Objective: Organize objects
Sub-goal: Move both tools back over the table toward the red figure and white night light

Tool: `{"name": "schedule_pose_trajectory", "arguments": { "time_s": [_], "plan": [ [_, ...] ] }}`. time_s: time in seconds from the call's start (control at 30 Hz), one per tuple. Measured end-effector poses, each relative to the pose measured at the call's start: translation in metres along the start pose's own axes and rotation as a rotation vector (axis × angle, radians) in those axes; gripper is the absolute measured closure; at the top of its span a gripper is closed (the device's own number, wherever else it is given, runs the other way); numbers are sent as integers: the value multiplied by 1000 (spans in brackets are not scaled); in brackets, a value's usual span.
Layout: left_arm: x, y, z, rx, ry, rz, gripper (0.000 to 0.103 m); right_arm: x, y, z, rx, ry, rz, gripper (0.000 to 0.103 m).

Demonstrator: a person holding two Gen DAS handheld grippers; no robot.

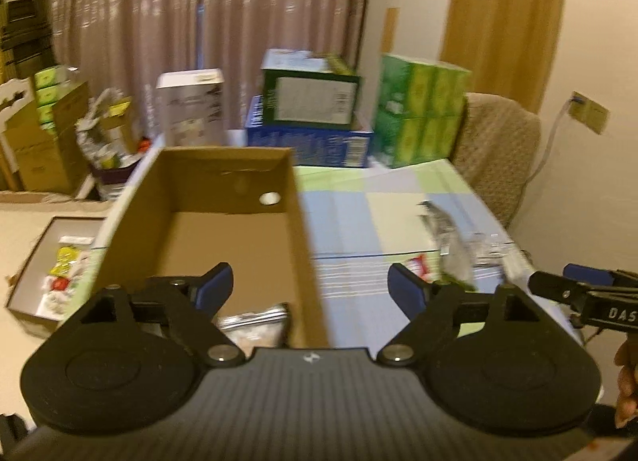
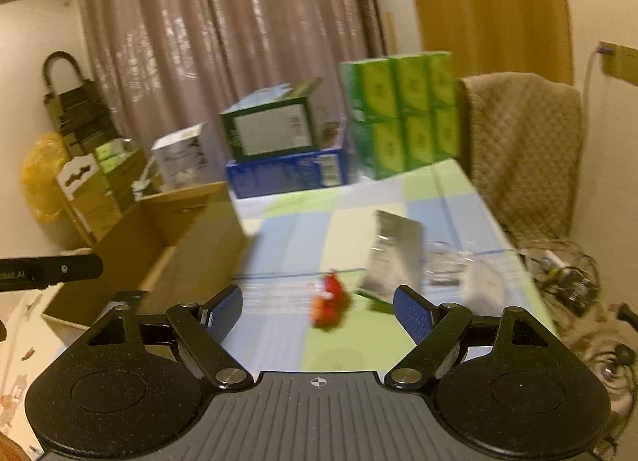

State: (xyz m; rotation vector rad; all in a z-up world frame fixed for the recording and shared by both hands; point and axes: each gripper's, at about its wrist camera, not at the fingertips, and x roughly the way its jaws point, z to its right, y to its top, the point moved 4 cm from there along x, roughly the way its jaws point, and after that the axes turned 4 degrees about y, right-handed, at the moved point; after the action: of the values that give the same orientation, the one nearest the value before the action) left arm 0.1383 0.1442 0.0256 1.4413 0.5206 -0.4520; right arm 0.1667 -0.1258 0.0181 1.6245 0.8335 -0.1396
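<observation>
Left wrist view shows the left gripper (image 1: 310,287) with jaws spread wide and nothing between them, hanging over the right wall of the carton (image 1: 304,246), which sits on the checked table (image 1: 359,218). A silvery packet (image 1: 255,325) lies on the carton's floor at its near end. Right of the carton, on the table, lie a foil pouch (image 2: 392,254), a red snack pack (image 2: 329,301) and what may be clear wrappers (image 2: 450,265), too blurred to tell. The right gripper (image 2: 318,313) hangs over the red pack, right of the carton, jaws wide apart and empty. Behind the carton stand stacked boxes (image 1: 307,114) and green tissue packs (image 1: 422,110).
</observation>
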Motion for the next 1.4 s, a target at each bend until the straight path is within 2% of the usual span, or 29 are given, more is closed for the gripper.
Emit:
{"name": "schedule_pose_trajectory", "arguments": {
  "time_s": [0.23, 0.47, 0.63, 0.8, 0.9, 1.13, 1.27, 1.4],
  "plan": [
    [20, 3, 70, 40, -81, -10, 14, -26, -1, 55, 31, -89, 9, 23],
    [51, -9, 117, 83, -95, -29, 11, -21, -3, 101, 69, -144, 0, 23],
    [82, -20, 135, 100, -83, -53, 8, -1, -4, 124, 73, -154, -19, 23],
    [113, -33, 146, 162, -48, -65, 8, 22, -5, 140, 76, -156, -34, 23],
    [135, -40, 145, 148, -41, -92, 9, 38, -6, 148, 85, -156, -46, 23],
    [177, -51, 150, 146, -45, -119, 15, 63, -11, 165, 104, -164, -58, 23],
    [197, -56, 155, 149, -42, -115, 27, 75, -15, 173, 109, -166, -64, 23],
    [217, -57, 157, 167, -17, -118, 31, 87, -17, 181, 111, -169, -72, 23]
  ]
}}
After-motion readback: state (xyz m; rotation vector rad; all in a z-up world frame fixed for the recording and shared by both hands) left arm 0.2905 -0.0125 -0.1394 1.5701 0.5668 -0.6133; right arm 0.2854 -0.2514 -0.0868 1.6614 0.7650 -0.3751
